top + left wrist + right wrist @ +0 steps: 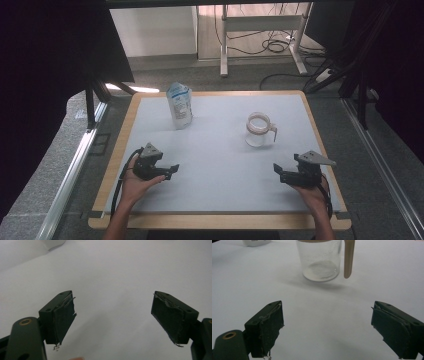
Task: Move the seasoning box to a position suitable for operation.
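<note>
Left gripper [172, 170] sits wide open and empty, near-left of the glass jug [258, 131], with the white pouch [180, 105] standing upright far-left of the jug. The jug is clear, tan-rimmed, handle on its right side. Right gripper [276, 170], near-right of the jug, gapes empty too; best approach squarely, closing on the handle.

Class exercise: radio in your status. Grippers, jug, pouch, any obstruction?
Left gripper open, right gripper open, both holding nothing. Glass jug upright, untouched, ahead of right gripper. Pouch standing, far left. Nothing in the way.
</note>
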`<state>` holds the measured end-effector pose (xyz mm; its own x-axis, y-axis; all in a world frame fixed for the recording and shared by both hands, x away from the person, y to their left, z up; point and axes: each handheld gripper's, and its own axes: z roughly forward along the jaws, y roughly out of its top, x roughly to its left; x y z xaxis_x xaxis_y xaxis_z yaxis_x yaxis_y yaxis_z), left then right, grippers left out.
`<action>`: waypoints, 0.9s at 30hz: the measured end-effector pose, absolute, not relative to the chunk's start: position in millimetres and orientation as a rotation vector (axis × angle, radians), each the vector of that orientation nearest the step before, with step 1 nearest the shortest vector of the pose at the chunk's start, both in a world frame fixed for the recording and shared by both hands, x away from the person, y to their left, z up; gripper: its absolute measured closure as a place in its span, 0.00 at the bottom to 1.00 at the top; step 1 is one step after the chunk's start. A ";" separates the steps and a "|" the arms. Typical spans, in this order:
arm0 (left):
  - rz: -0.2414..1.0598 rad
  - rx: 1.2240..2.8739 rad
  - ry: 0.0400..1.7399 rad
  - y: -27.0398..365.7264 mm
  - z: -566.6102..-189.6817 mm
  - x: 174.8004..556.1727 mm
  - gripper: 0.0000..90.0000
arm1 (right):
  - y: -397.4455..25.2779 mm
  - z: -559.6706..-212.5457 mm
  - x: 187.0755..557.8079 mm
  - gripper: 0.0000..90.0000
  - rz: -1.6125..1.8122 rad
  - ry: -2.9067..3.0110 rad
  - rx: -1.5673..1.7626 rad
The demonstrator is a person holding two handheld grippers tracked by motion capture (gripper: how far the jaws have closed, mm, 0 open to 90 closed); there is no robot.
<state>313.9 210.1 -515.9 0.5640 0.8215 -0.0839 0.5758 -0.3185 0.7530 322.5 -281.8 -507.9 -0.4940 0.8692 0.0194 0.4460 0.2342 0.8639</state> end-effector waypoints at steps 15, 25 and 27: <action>0.416 2.015 1.111 212.8 -513.2 310.1 0.17 | -278.7 -500.9 316.7 0.13 1.215 2.017 1.194; 0.394 1.985 1.137 217.5 -515.0 310.4 0.18 | -276.6 -493.1 318.3 0.12 1.269 2.004 1.208; 0.390 1.998 1.129 216.7 -515.6 310.0 0.18 | -275.5 -491.9 318.3 0.12 1.273 2.002 1.203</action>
